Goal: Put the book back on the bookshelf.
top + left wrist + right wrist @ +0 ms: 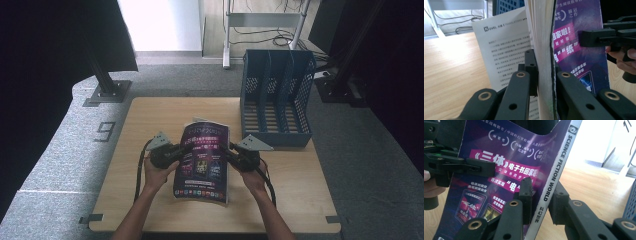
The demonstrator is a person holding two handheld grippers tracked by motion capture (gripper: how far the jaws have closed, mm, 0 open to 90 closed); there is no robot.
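A purple-covered magazine (202, 160) is held above the wooden table (145, 120) between my two grippers. My left gripper (181, 149) is shut on its open page edge (545, 50), one jaw on each side of the page block. My right gripper (227, 151) is shut on the spine side, where "SCIENCE FICTION WORLD" (556, 172) is printed. In the left gripper view a white printed page (504, 47) stands apart from the block, and the right gripper's jaw (599, 37) lies on the cover. The right gripper view has the left gripper's jaw (474, 165) across the cover (506, 150).
A blue slotted file rack (277, 100) stands at the table's back right corner. A black stand base (107, 92) sits on the grey floor beyond the back left corner. A white metal frame (227, 35) with cables is farther back.
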